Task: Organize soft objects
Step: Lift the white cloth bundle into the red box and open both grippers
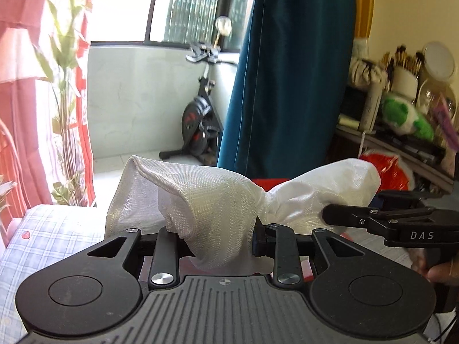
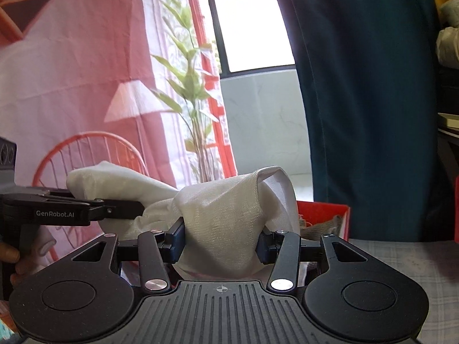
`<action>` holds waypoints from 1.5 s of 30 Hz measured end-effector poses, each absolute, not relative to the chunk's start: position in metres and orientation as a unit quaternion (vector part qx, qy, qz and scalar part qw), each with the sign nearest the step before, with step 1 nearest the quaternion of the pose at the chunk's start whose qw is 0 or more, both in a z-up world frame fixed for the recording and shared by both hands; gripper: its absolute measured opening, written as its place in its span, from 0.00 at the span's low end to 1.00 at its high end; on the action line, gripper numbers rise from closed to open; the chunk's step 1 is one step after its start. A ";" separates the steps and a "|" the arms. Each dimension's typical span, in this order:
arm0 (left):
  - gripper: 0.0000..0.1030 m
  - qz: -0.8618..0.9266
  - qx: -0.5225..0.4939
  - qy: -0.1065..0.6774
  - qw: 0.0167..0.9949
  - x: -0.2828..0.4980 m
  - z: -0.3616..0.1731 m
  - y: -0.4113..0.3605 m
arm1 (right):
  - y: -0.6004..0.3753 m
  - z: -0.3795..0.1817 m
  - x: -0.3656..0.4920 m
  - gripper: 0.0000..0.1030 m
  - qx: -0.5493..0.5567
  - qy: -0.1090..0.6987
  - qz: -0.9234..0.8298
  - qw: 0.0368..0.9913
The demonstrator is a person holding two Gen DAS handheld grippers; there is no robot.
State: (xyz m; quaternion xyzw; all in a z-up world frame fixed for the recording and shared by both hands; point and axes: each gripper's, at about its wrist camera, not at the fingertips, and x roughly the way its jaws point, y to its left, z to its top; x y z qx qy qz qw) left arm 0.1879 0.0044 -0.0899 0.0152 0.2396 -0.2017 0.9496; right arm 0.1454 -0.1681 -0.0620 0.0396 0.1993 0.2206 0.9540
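Observation:
A white woven cloth (image 1: 218, 206) hangs bunched between my two grippers, held up in the air. My left gripper (image 1: 212, 238) is shut on one end of it; the cloth fills the gap between its fingers. My right gripper (image 2: 221, 243) is shut on the other end of the same cloth (image 2: 223, 223). The right gripper also shows at the right of the left wrist view (image 1: 327, 215), and the left gripper at the left of the right wrist view (image 2: 140, 209), each clamped on the cloth.
A red box (image 2: 324, 215) with beige fabric inside sits behind the cloth. A checked bedsheet (image 1: 54, 235) lies below. A teal curtain (image 1: 287, 71), an exercise bike (image 1: 200, 126), a plant (image 1: 66, 91) and a cluttered shelf (image 1: 401, 114) stand beyond.

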 end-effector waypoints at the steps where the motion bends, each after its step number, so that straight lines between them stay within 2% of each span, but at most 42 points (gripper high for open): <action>1: 0.31 -0.200 0.018 0.249 0.947 0.197 -0.093 0.005 | -0.167 -0.066 0.152 0.43 0.038 0.210 0.217 0.953; 9: 0.31 -0.178 0.025 0.322 0.929 0.259 -0.136 -0.008 | -0.146 -0.104 0.206 0.42 -0.008 0.292 0.174 0.940; 20: 0.31 -0.167 0.060 0.299 0.938 0.313 -0.108 -0.019 | -0.130 -0.083 0.260 0.41 -0.065 0.295 0.151 0.941; 27: 0.31 -0.164 0.055 0.377 0.910 0.335 -0.145 -0.026 | -0.126 -0.111 0.286 0.41 -0.059 0.355 0.135 0.923; 34: 0.35 -0.160 0.043 0.389 0.906 0.342 -0.144 -0.023 | -0.121 -0.119 0.297 0.41 -0.062 0.390 0.134 0.909; 35: 0.39 -0.156 0.043 0.383 0.910 0.343 -0.140 -0.023 | -0.120 -0.119 0.297 0.43 -0.061 0.391 0.133 0.909; 37: 0.59 -0.153 0.052 0.367 0.916 0.338 -0.134 -0.024 | -0.123 -0.117 0.295 0.52 -0.054 0.388 0.135 0.910; 39: 0.65 -0.162 0.049 0.357 0.919 0.330 -0.128 -0.021 | -0.127 -0.113 0.291 0.60 -0.044 0.388 0.128 0.912; 41: 0.68 -0.166 0.049 0.349 0.921 0.322 -0.126 -0.018 | -0.135 -0.106 0.283 0.76 -0.031 0.378 0.118 0.918; 42: 0.71 -0.165 0.052 0.343 0.923 0.318 -0.123 -0.018 | -0.139 -0.102 0.278 0.80 -0.029 0.371 0.111 0.921; 44: 0.76 -0.159 0.055 0.331 0.928 0.307 -0.118 -0.016 | -0.144 -0.095 0.270 0.94 -0.023 0.358 0.099 0.928; 45: 0.81 -0.159 0.055 0.326 0.930 0.302 -0.115 -0.015 | -0.146 -0.093 0.266 0.95 -0.021 0.355 0.097 0.930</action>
